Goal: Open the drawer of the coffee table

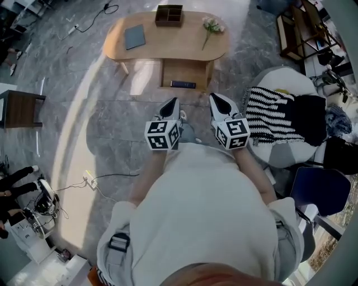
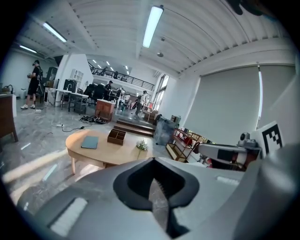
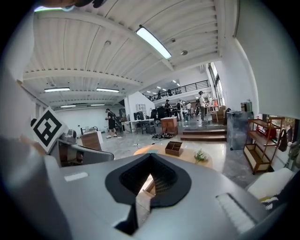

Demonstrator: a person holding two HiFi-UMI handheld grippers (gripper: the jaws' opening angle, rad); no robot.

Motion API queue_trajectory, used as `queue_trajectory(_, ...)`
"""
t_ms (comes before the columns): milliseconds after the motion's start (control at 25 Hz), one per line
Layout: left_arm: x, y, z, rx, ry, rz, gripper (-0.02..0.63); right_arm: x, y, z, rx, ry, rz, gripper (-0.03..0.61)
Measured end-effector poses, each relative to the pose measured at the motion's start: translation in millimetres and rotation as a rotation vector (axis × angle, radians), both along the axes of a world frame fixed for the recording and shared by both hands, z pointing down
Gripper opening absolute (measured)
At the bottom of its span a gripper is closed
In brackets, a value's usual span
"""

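The oval wooden coffee table (image 1: 168, 42) stands on the grey floor ahead of me. It carries a blue notebook (image 1: 134, 37), a brown organiser box (image 1: 169, 15) and a small flower sprig (image 1: 211, 27). Its drawer (image 1: 184, 71) juts out from under the near side, with a dark bar (image 1: 183, 84) along its front. My left gripper (image 1: 170, 104) and right gripper (image 1: 217, 100) are side by side, well short of the table. Both are shut and hold nothing. The left gripper view shows its jaws (image 2: 157, 190) meeting, table (image 2: 101, 149) beyond. The right gripper (image 3: 140, 197) is likewise shut.
A white pouf (image 1: 282, 84) draped with a black-and-white striped cloth (image 1: 271, 114) sits close on the right, a blue chair (image 1: 319, 190) behind it. A dark side table (image 1: 22, 109) is at the left. Cables and a power strip (image 1: 89, 180) lie on the floor. People stand far off.
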State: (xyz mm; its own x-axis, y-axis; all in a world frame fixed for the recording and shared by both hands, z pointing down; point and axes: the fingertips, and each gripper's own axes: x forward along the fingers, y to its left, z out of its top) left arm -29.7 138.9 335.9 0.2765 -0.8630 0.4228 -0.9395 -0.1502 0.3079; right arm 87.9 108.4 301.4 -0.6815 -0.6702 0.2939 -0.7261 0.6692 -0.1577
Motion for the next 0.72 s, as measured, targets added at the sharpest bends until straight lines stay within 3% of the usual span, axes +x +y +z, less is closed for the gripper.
queue_trajectory(720,0.0,0.3,-13.6,0.031,-0.017,0.022,-0.003,3.0,4.8,-9.6,0.010,-0.030,0.051,-0.002)
